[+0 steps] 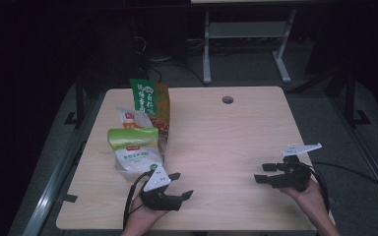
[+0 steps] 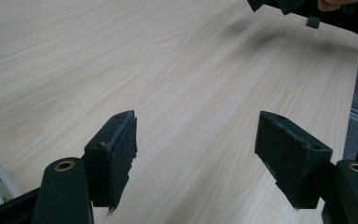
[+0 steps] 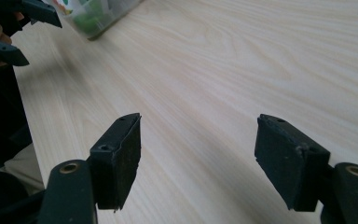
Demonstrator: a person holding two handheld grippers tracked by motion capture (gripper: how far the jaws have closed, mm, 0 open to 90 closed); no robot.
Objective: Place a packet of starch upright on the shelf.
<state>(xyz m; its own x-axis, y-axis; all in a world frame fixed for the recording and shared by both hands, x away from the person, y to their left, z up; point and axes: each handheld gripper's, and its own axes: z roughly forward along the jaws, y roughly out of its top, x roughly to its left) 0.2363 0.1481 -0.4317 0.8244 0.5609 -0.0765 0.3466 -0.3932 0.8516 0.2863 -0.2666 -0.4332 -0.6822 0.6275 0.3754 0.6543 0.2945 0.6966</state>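
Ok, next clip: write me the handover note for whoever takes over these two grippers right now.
Left gripper: jaws open, nothing between them, low over the table just right of the snack bags.
Right gripper: jaws open, empty, over the table's right side, pointing left.
Things: green-topped white bag in front, a white bag behind it, tall green and orange bag at the back, bunched at the table's left.
Done: no bag gripped.
Left: probably pick up the nearest bag; the left gripper is closest.

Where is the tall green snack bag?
In the high view the green bag stands at the table's far left, right behind the white bags, far from both grippers.
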